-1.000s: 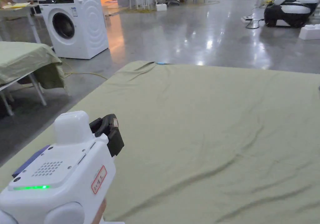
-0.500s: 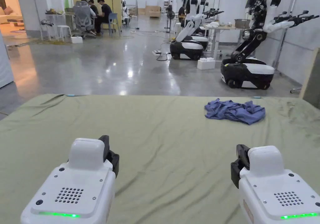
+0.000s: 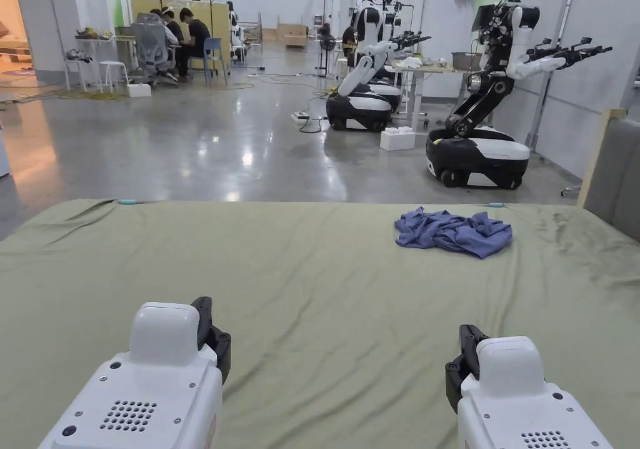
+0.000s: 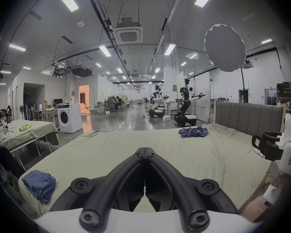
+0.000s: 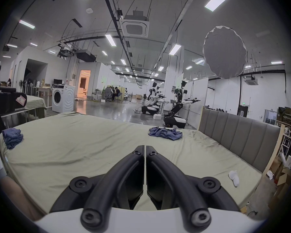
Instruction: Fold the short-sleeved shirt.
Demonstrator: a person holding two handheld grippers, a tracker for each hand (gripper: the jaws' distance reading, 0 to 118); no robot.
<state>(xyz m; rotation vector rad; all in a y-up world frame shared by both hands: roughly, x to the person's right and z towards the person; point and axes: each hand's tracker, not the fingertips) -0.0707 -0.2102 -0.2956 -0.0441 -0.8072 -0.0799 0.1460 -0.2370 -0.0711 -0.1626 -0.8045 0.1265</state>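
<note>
At the far right part of the bed (image 3: 312, 319), near the grey headboard (image 5: 238, 134): crumpled blue shirt (image 3: 453, 233), well apart from both tools. Nearer the body, low over the green sheet: left gripper (image 4: 145, 150) clenched on nothing, right gripper (image 5: 145, 147) likewise clenched and empty. Off at the left near corner: another blue bundle (image 4: 39, 185), folded over; by the right edge, a small white sock (image 5: 234, 177). Step in hand, by the look of it: reaching for the crumpled shirt. Best done by opening both sets of jaws on the way over, then pinching one layer only at the shoulders or hem, well spread, lifting and shaking it flat toward the open middle of the sheet. Worth avoiding: grabbing sheet together with shirt.
</note>
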